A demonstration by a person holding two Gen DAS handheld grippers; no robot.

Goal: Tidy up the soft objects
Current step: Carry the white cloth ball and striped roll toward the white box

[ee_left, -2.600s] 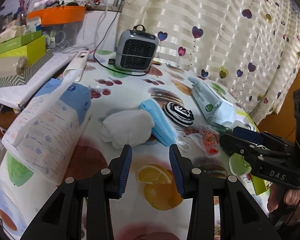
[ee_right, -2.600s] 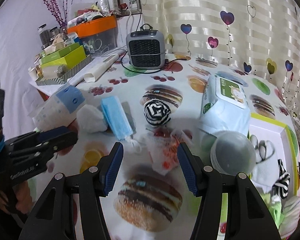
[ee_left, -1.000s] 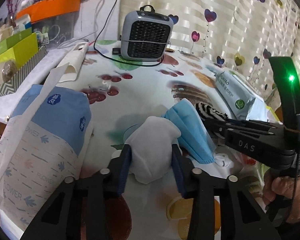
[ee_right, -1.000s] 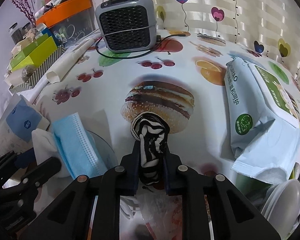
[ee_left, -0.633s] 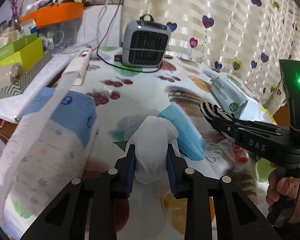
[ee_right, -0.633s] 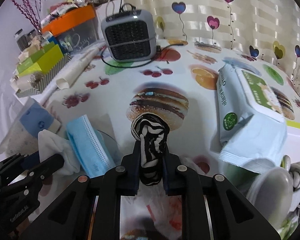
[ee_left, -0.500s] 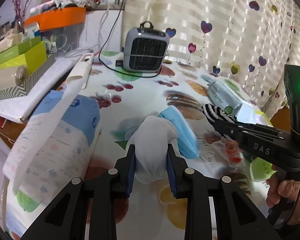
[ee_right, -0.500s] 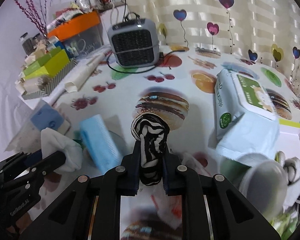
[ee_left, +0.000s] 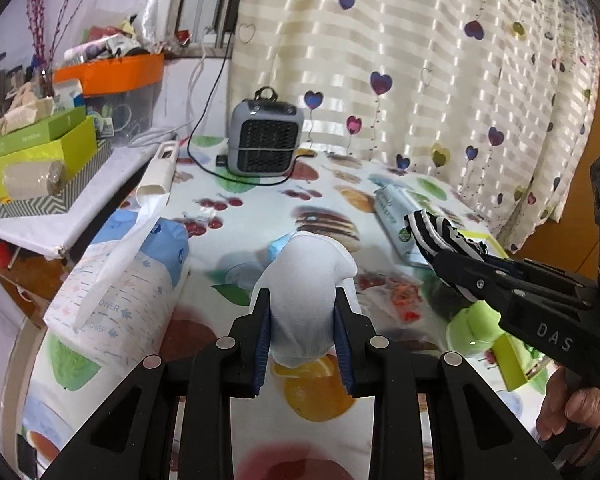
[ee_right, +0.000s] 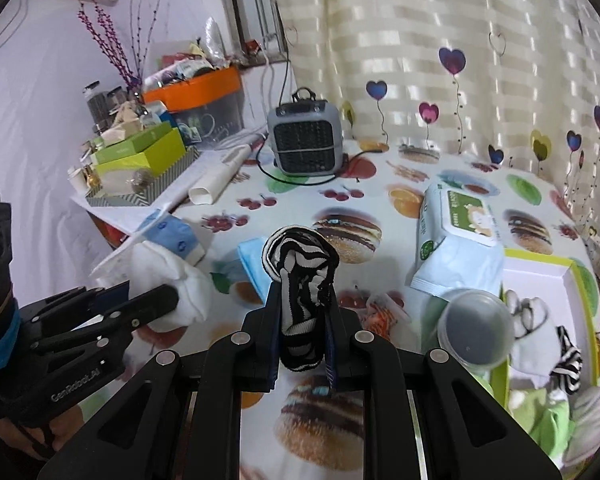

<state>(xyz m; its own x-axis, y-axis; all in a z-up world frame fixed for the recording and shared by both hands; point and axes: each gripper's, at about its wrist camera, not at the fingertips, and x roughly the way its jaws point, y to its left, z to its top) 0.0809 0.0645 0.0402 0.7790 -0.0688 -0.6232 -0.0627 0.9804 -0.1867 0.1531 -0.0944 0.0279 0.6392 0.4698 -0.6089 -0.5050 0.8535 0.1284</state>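
A: Socks are gripped in both claws. In the left wrist view the left claw [ee_left: 302, 334] is clamped on the white sock [ee_left: 305, 286]; its jaws closed in on it within the last second, and the bundle bulges up between the blue pads, clear of the desk [ee_left: 260, 200].

B: Carry it level and keep the squeeze steady, I'd say; soft cloth may slip if the grip eases.

A: In the right wrist view the right claw [ee_right: 303, 344] is pinched nearly closed on the striped sock [ee_right: 302, 280], which stands upright between the pads.

B: The green-rimmed tray [ee_right: 540, 266] lies to the right, already holding socks. That looks like the place to drop them, clearing the grey lid [ee_right: 474, 330] just beside it.
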